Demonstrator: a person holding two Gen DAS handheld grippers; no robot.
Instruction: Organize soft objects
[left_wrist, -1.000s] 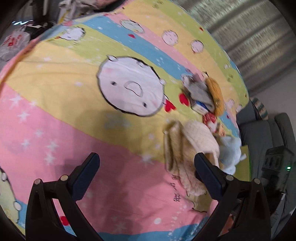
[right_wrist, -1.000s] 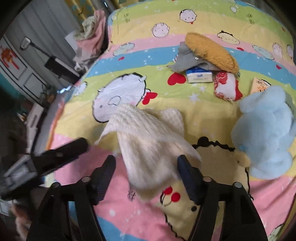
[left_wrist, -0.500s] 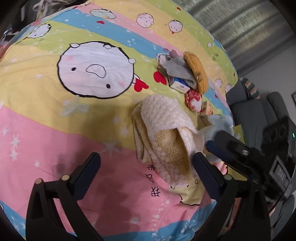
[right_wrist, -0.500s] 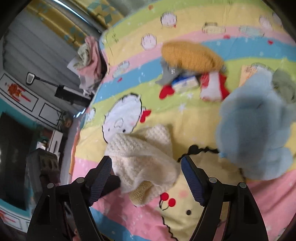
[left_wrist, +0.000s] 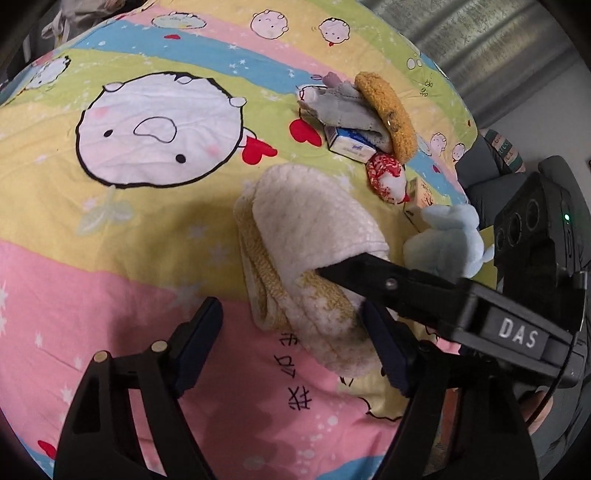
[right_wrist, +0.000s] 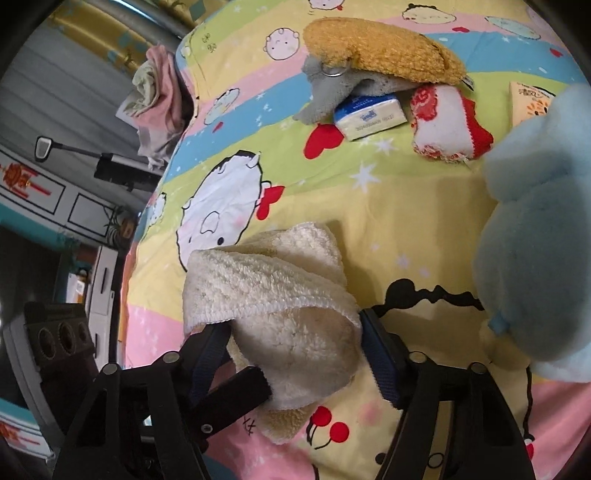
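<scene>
Left wrist: we log the cream towel (left_wrist: 314, 236) folded on the bedspread (left_wrist: 110, 258); our left gripper (left_wrist: 291, 343) closing, its near end between the jaws, left pad still clear; bare sheet lies leftward.

Right wrist: right gripper (right_wrist: 295, 354) closing around the towel's fold (right_wrist: 291, 332); blue plush (right_wrist: 535, 240) crowds the right edge.

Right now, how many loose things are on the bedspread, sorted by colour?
Cream towel: 1
Light blue plush: 1
Mustard plush: 1
Grey plush: 1
Red-and-white cloth: 1
Blue-and-white tissue pack: 1
Orange packet: 1
Total: 7
</scene>
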